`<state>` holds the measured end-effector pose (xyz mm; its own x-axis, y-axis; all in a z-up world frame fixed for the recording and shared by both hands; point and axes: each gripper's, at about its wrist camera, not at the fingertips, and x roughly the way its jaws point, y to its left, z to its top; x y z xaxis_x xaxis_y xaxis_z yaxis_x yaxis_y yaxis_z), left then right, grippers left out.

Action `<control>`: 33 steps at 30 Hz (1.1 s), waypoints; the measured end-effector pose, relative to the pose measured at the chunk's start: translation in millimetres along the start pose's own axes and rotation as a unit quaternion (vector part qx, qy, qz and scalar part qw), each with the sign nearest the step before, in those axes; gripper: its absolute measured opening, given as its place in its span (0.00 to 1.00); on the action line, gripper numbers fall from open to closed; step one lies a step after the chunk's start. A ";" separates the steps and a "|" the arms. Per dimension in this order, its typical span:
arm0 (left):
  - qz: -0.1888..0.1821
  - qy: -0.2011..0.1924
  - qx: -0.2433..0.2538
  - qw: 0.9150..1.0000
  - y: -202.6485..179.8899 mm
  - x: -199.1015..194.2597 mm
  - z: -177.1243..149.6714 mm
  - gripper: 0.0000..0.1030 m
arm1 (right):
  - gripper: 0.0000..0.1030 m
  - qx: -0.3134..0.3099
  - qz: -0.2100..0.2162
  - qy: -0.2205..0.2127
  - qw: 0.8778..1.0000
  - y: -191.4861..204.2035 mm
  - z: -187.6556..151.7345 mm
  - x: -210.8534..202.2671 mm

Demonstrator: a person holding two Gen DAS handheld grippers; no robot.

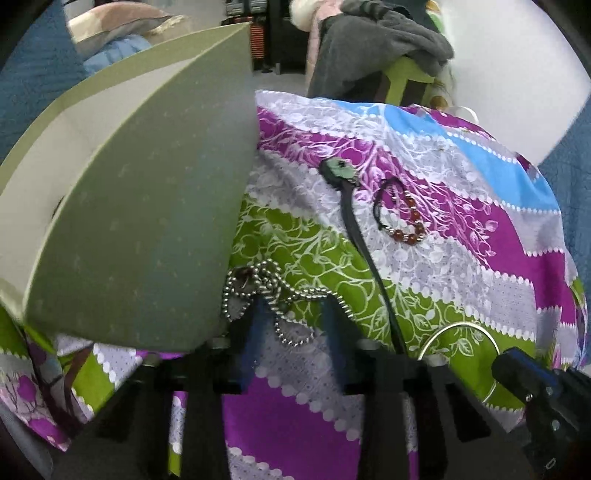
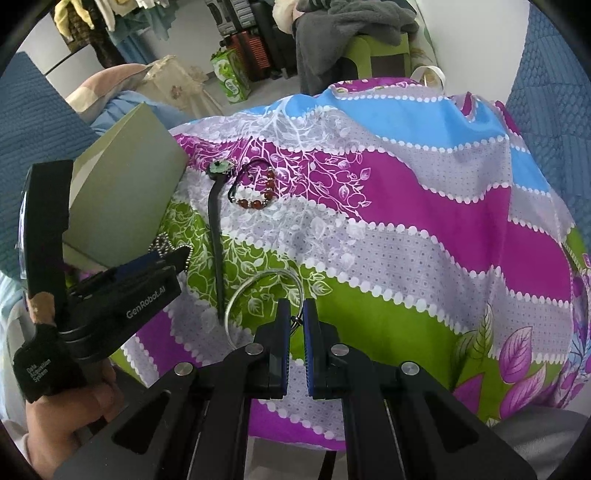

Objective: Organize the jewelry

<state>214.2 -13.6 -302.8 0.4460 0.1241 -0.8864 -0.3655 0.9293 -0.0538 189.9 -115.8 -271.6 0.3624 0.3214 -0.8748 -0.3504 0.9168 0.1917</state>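
A green box [image 1: 129, 221] stands open on the patterned cloth, also in the right wrist view [image 2: 125, 184]. A silver ball chain [image 1: 273, 291] lies tangled beside the box. My left gripper [image 1: 295, 314] is open with the chain between its fingertips; it also shows in the right wrist view [image 2: 162, 264]. A black hair stick with a green ornament [image 1: 354, 221] and a red bead bracelet [image 1: 402, 218] lie further out. My right gripper [image 2: 295, 317] is shut on a silver bangle [image 2: 258, 284], which rests on the cloth.
The colourful cloth [image 2: 424, 221] covers a rounded surface that drops off at the edges. A grey blanket on a green chair [image 2: 351, 33], suitcases and a pillow stand behind. Blue quilted fabric [image 2: 33, 129] flanks both sides.
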 end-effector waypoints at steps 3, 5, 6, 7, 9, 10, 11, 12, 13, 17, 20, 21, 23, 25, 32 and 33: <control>-0.006 0.009 0.012 1.000 -2.3 1.5 3.1 0.06 | 0.04 0.004 0.002 -0.004 1.000 -0.4 1.2 -1.5; -0.020 0.019 0.010 1.000 1.1 -0.5 4.5 0.06 | 0.04 0.014 0.010 -0.005 1.000 -2.3 3.3 -2.8; -0.024 0.019 0.009 0.999 2.2 -2.9 5.1 0.06 | 0.04 0.019 0.015 -0.008 1.000 -3.1 5.1 -4.4; -0.032 0.018 0.007 0.999 5.1 -7.8 7.0 0.06 | 0.04 0.025 0.020 -0.011 0.999 -3.6 7.6 -7.5; -0.050 0.019 0.001 0.999 12.4 -21.0 12.6 0.06 | 0.04 0.033 0.028 -0.017 0.999 -4.2 10.9 -12.9; -0.056 0.018 -0.001 0.998 15.8 -27.1 15.0 0.06 | 0.03 0.039 0.038 -0.021 0.998 -4.2 13.3 -17.7; -0.076 0.015 -0.005 0.997 20.6 -37.3 18.9 0.06 | 0.02 0.041 0.041 -0.023 0.998 -3.9 15.2 -21.2; -0.085 0.011 -0.003 0.996 22.2 -46.3 22.1 0.06 | 0.02 0.042 0.041 -0.026 0.998 -2.8 17.2 -24.9; -0.091 0.007 0.002 0.996 22.4 -54.4 24.4 0.06 | 0.02 0.040 0.040 -0.030 0.998 -1.2 20.2 -30.3; -0.126 -0.011 0.008 0.992 23.6 -93.5 37.6 0.06 | 0.02 0.038 0.040 -0.036 0.998 4.3 32.2 -45.0; -0.140 -0.023 0.010 0.990 26.5 -111.6 48.9 0.06 | 0.02 0.021 0.022 -0.049 0.998 11.6 42.6 -59.2; -0.144 -0.027 0.012 0.989 27.2 -118.0 52.3 0.06 | 0.02 0.020 0.015 -0.054 0.998 11.6 44.9 -61.2; -0.155 -0.029 0.013 0.987 30.5 -127.7 58.6 0.06 | 0.06 0.019 -0.003 -0.052 0.998 8.7 45.6 -57.0; -0.160 -0.034 0.013 0.986 36.9 -139.5 62.8 0.06 | 0.22 0.025 -0.003 -0.026 0.999 3.3 40.7 -40.6; -0.164 -0.047 0.016 0.985 57.1 -160.7 72.6 0.06 | 0.60 0.025 -0.034 0.028 0.999 7.3 17.5 0.9; -0.164 -0.046 0.013 0.985 60.0 -160.4 73.0 0.06 | 0.64 0.022 -0.039 0.027 0.999 9.0 16.5 2.7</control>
<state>180.4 47.6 -130.3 0.6093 -0.1538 -0.7779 -0.1690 0.9333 -0.3169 202.0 -102.8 -264.9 0.3394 0.2365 -0.9104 -0.2845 0.9483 0.1403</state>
